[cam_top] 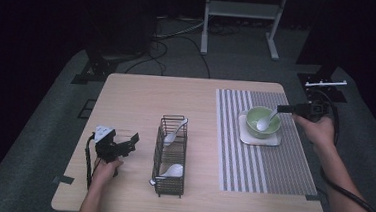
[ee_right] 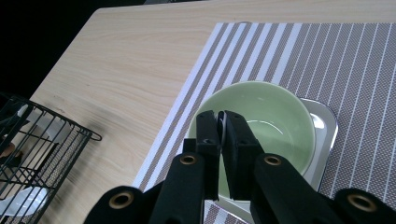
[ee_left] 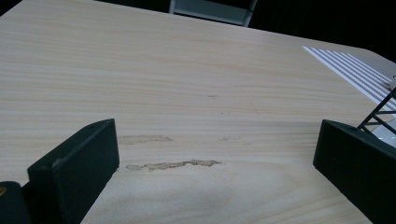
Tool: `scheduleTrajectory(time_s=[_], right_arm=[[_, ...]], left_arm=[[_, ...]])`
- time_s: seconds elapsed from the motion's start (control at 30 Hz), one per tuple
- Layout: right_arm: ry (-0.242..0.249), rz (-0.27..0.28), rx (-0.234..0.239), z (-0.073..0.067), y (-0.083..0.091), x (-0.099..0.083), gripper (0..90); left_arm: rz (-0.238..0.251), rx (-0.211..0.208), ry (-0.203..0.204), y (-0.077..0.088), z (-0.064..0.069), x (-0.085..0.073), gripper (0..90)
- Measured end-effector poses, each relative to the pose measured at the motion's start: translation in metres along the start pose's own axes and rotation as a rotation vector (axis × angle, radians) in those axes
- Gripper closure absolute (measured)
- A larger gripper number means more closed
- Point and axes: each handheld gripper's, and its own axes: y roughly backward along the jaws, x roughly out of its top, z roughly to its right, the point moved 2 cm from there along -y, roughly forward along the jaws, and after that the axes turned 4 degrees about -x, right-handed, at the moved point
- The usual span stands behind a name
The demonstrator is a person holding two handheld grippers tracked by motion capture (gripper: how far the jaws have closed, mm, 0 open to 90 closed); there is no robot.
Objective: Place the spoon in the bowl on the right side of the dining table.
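A white spoon (cam_top: 265, 122) lies with its scoop inside a light green bowl (cam_top: 254, 131), and its handle slants up to the right. My right gripper (cam_top: 282, 108) is shut on that handle just past the bowl's right rim. In the right gripper view the jaws meet over the bowl (ee_right: 275, 121) with a thin white sliver of the handle (ee_right: 221, 125) pinched between them. My left gripper (cam_top: 131, 142) rests low at the table's front left, left of a black wire basket (cam_top: 158, 151). Its jaws stand wide apart over bare wood, the left gripper (ee_left: 215, 158) open and holding nothing.
The bowl sits on a small square plate (cam_top: 275, 140) on a striped placemat (cam_top: 252, 165) at the right. The wire basket holds two white spoons (cam_top: 175, 134) (cam_top: 174, 171). The basket's corner (ee_left: 380, 114) shows by the left gripper's right jaw. A metal stand (cam_top: 242, 12) is behind the table.
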Motion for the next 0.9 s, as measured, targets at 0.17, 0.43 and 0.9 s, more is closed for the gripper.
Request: scheduleTrajectory(time_s=[0.17,0.43,0.9], right_arm=[[-0.015,-0.006,-0.001,0.005,-0.006,-0.004,85.0],[-0.026,-0.007,-0.011,0.010,-0.011,-0.009,84.9],[-0.037,-0.010,-0.016,0.016,-0.015,-0.015,84.5]], left_arm=[[0.003,0.000,0.005,0.000,0.000,0.000,0.0],[0.003,0.000,0.004,0.000,0.000,0.000,0.0],[0.001,0.002,-0.003,0.000,0.000,0.000,0.0]])
